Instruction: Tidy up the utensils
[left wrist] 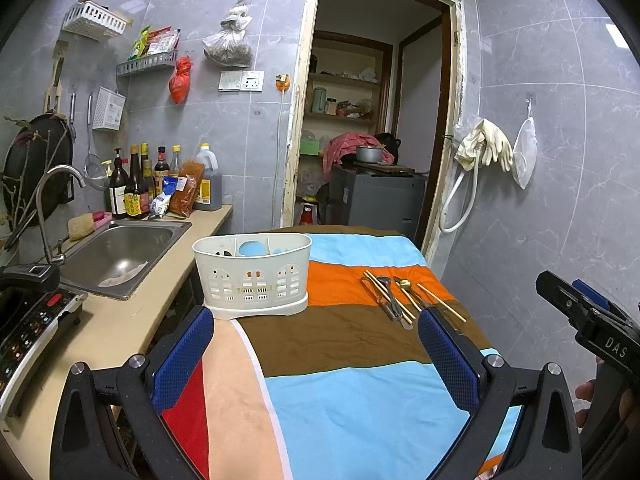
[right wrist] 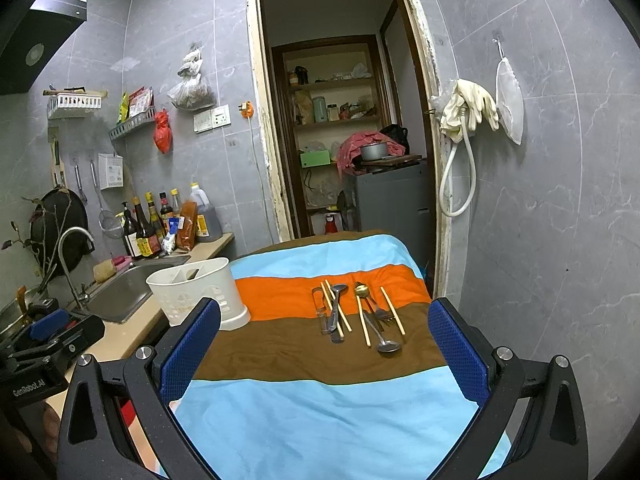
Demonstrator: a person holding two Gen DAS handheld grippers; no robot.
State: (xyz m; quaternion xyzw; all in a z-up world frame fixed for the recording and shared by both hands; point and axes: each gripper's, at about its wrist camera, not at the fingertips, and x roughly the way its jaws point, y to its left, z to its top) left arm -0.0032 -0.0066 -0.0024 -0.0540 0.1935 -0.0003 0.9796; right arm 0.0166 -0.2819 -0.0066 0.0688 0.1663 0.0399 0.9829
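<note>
Bright, even indoor light; sharp focus; strong fisheye bending, dark corners.

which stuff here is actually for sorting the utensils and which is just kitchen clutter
For the job:
white caddy
chopsticks
spoons
fork

Just lying about:
sauce bottles
sink
rubber gloves
striped cloth

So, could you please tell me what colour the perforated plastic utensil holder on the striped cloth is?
The perforated plastic utensil holder is white or off-white, clearest in the left wrist view.

Holder (right wrist: 200, 296) base behind blue pad; compartment contents unclear.
</note>
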